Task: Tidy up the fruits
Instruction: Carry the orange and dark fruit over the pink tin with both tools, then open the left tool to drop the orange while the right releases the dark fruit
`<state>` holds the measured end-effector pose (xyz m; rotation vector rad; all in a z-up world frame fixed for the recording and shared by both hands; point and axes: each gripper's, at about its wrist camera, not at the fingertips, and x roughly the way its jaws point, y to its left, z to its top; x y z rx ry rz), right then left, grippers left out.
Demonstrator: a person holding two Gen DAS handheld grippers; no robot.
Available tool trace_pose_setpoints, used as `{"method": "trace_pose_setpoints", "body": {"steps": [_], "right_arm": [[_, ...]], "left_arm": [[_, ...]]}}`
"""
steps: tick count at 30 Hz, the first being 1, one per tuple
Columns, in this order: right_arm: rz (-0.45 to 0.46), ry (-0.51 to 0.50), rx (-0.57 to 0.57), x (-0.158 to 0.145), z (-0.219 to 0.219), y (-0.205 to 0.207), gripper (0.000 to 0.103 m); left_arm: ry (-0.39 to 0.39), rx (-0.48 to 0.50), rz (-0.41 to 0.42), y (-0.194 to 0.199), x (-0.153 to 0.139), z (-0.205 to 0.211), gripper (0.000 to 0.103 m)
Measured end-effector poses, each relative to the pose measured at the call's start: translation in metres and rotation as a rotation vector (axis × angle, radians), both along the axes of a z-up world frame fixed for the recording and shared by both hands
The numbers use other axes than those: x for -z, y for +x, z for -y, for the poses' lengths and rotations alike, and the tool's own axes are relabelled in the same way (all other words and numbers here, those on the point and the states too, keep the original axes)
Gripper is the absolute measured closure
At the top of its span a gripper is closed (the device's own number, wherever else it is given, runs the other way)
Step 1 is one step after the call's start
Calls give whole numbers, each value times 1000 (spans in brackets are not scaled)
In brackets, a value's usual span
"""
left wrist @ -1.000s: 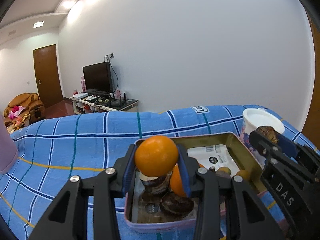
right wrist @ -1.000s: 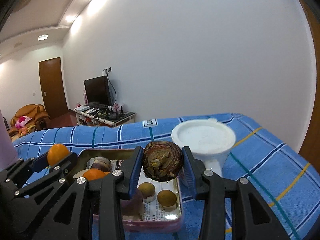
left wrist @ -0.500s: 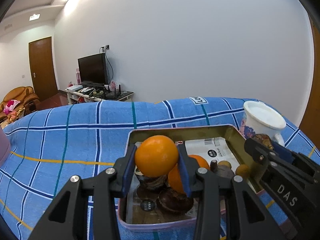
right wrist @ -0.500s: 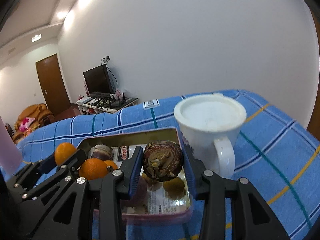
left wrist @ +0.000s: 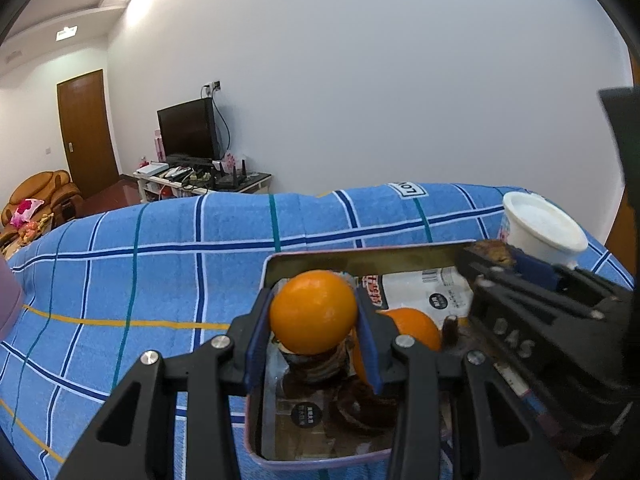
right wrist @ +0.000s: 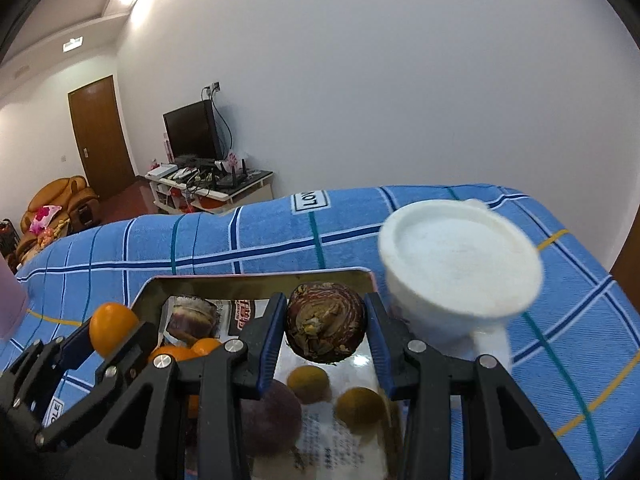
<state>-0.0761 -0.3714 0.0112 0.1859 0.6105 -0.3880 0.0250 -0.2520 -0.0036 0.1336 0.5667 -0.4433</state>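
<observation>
**Two fruits held over the tin**

An orange (left wrist: 313,311) sits pinched in the left gripper (left wrist: 314,344) above the tin tray (right wrist: 256,278), likely lifted for sorting. The right gripper (right wrist: 325,354) clamps a mottled brown fruit (right wrist: 326,322) near the tray's far right corner. The white cup (right wrist: 460,264) crowds that corner; open blue cloth (left wrist: 140,280) lies to the left.

orange (left wrist: 313,312): smooth, shiny skin
brown fruit (right wrist: 326,322): rough, dull, flaky skin
tin (left wrist: 360,254): shiny metal
blanket (left wrist: 160,272): soft, fuzzy cloth
cup (right wrist: 460,264): smooth white
gripper pads (left wrist: 370,344): matt blue
</observation>
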Motion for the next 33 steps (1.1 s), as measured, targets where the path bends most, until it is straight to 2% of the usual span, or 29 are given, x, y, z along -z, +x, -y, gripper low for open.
{"method": "trace_pose_setpoints", "body": {"steps": [6, 18, 22, 24, 25, 26, 28, 31, 33], "right_arm": [[-37, 29, -19, 16, 0, 12, 61], [-49, 100, -43, 23, 10, 16, 61], [-7, 137, -76, 22, 12, 10, 60], [38, 141, -80, 17, 13, 3, 57], [51, 141, -77, 15, 13, 0, 53], [72, 147, -73, 11, 14, -4, 40], [122, 164, -76, 5, 15, -13, 24], [163, 145, -74, -4, 10, -26, 23], [183, 123, -69, -9, 5, -35, 23]], "left_arm": [[4, 1, -6, 3, 0, 2, 61], [2, -1, -9, 5, 1, 2, 61], [7, -9, -6, 5, 1, 3, 61], [5, -11, -5, 4, 1, 3, 60], [6, -11, -2, 4, 1, 3, 59], [11, -16, 4, 3, 1, 4, 57], [21, -50, 16, 1, 0, 3, 42], [-15, -69, 22, 1, -2, -5, 20], [-36, -49, 39, -5, -4, -9, 13]]}}
